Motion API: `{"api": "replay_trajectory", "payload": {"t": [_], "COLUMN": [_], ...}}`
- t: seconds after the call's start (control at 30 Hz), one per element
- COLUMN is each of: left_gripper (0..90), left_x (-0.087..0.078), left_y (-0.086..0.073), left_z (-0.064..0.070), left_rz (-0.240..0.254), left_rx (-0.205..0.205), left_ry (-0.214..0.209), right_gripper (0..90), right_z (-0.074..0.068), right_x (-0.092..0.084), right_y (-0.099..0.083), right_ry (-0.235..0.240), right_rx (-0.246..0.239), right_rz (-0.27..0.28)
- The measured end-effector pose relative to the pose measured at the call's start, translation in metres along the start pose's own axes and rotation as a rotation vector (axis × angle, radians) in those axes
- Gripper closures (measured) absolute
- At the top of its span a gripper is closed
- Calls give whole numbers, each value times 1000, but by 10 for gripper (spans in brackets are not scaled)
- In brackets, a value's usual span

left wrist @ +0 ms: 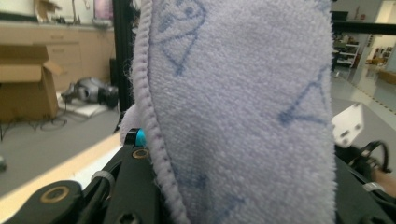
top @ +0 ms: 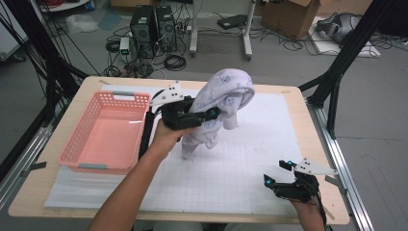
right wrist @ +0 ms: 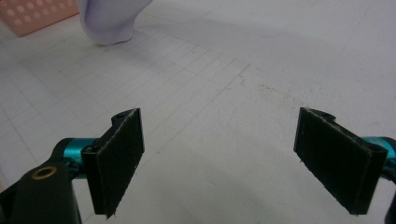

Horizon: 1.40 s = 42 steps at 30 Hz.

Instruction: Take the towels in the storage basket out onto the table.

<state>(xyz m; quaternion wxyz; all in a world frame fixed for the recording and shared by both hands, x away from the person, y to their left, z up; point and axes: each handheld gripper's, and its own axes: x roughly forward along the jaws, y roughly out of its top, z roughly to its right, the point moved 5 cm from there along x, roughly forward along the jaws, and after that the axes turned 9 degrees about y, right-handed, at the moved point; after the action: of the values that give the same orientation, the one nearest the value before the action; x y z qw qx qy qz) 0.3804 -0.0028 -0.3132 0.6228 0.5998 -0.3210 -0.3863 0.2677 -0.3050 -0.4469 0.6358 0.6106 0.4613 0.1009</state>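
- Left gripper (top: 211, 114), raised above the gridded mat (top: 250, 159), clamps a lilac towel (top: 221, 103).
- The towel hangs lengthwise, its lower end touching the mat beside the pink basket (top: 77, 144).
- Right gripper (top: 279, 174) rests low, jaws wide apart.

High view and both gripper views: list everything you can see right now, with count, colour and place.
Towel: one, pale lilac with blue line drawings, bunched and held up over the middle of the table.
Basket: one, pink, perforated walls, on the table's left side, nothing visible inside.
Grid mat: one, white, covering most of the table.
Table: one, light wood.
Computer towers: two, black, on the floor beyond the table, cables around them.
Cardboard box: one, brown, floor at far right.
Left gripper: one, black, shut on the towel above the mat.
Right gripper: one, black, jaws open and holding nothing, low over the mat's near right corner.
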Motion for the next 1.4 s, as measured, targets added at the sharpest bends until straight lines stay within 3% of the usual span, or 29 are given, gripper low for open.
{"api": "replay_trajectory", "payload": {"t": [0.17,0.23,0.37,0.4,0.47,0.53,0.67,0.7,0.77,0.8,0.87,0.93,1.0,1.03,1.13,1.23,1.27,1.4], "left_gripper": [602,597,594,592,581,563,497,439,284,220,184,181,181,182,182,182,182,182], "left_x": [16,35,54,57,61,62,60,56,51,51,42,31,13,13,-14,-27,-40,-59], "left_y": [-22,-41,-62,-68,-80,-95,-107,-110,-107,-107,-98,-87,-80,-80,-85,-90,-97,-112], "left_z": [-6,-7,-6,-8,-13,-19,-24,-28,-32,-32,-33,-32,-25,-25,-13,-7,-2,6], "left_rz": [-42,-98,-161,-175,-201,-259,-266,-279,-295,-295,-265,-234,-203,-203,-185,-172,-160,-189], "left_rx": [-22,-34,-29,-45,-67,-91,-97,-135,-159,-159,-188,-172,-161,-161,-129,-128,-129,-96], "left_ry": [19,26,40,52,84,119,165,184,225,225,240,278,273,273,262,263,265,270], "right_gripper": [147,147,147,147,147,147,147,147,147,147,147,147,147,147,147,147,147,147], "right_z": [0,0,1,1,2,2,2,2,3,2,2,2,2,1,0,0,-1,0], "right_x": [1,2,2,2,2,1,0,0,0,1,1,2,3,3,4,5,7,10], "right_y": [0,0,0,0,0,-1,-1,-1,-1,-2,-2,-2,-1,-1,-1,-1,0,3], "right_ry": [4,7,10,9,10,9,9,10,10,10,11,12,11,11,12,12,13,12], "right_rx": [3,0,-3,3,1,3,7,8,8,8,7,9,6,6,9,5,10,25], "right_rz": [0,-4,-5,-6,-1,-3,-2,-3,-5,-8,-10,-13,-14,-14,-14,-13,-14,2]}}
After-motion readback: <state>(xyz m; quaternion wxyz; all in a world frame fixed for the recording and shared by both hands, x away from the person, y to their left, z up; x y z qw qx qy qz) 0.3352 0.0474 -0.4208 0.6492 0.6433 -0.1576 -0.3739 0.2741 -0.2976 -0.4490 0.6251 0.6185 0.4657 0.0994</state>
